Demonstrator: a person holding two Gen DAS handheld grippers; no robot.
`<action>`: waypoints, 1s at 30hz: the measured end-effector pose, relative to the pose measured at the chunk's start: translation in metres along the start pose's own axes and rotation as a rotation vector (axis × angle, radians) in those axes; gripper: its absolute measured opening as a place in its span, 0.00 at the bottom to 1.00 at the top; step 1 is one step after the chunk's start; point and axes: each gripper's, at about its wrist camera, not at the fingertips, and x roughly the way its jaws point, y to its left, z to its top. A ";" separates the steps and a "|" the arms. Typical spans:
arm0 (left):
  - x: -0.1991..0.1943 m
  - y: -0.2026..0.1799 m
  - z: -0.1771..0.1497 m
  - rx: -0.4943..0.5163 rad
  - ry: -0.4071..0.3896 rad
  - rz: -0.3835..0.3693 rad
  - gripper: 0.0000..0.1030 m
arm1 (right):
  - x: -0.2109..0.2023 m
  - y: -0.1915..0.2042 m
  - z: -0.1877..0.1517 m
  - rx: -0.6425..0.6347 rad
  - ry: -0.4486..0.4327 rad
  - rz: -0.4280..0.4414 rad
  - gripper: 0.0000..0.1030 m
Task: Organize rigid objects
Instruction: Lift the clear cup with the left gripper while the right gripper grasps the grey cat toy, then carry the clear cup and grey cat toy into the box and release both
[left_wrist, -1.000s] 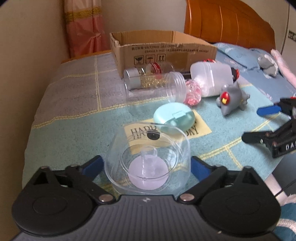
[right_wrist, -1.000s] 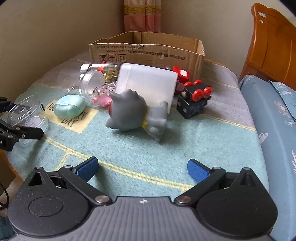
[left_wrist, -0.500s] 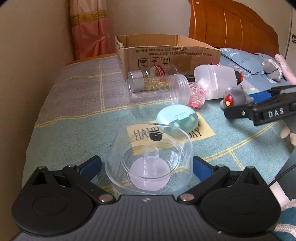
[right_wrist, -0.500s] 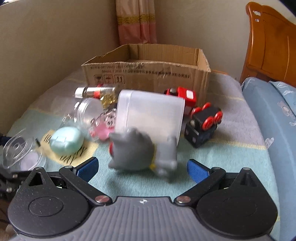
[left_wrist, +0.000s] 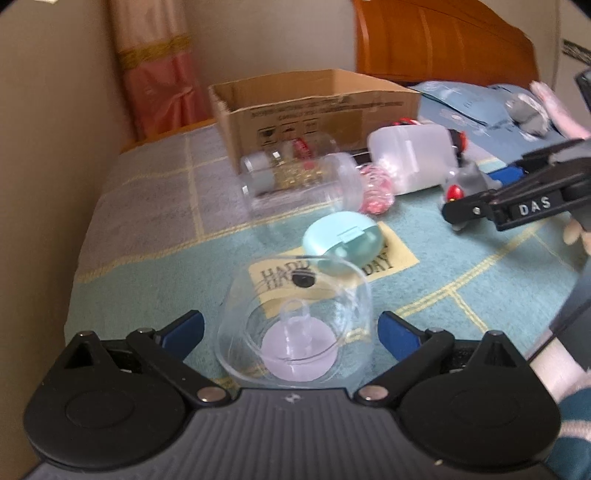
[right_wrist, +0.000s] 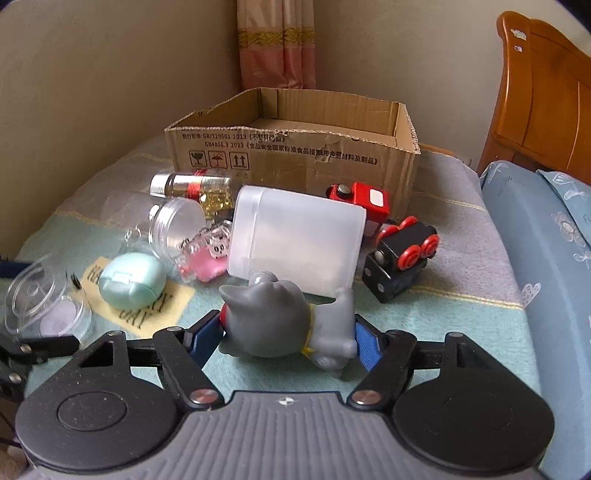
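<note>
The right gripper (right_wrist: 288, 338) has just been closing, its blue fingers (right_wrist: 364, 341) pressing something between them. The left gripper (left_wrist: 291, 330), also closing, stands wide, fingers (left_wrist: 184, 330) clear of contact.

On the bed, my right gripper (right_wrist: 288, 338) brackets the toy (right_wrist: 286, 325), with the tub (right_wrist: 295, 243) behind it and the box (right_wrist: 295, 147) behind that. Left lie the case (right_wrist: 131, 282) and dome (right_wrist: 44, 306); the train (right_wrist: 400, 258) sits right.

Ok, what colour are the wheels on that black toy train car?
Red. The black toy train car shows them best in the right wrist view.
</note>
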 end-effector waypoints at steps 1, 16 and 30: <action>-0.001 -0.001 0.002 0.017 0.003 -0.010 0.91 | 0.000 -0.001 0.000 0.002 0.002 0.004 0.76; 0.008 0.007 0.017 0.022 0.091 -0.077 0.72 | 0.008 -0.001 0.004 0.063 0.017 0.011 0.78; -0.016 0.016 0.059 0.026 0.077 -0.089 0.72 | -0.027 -0.010 0.021 -0.034 0.016 0.069 0.74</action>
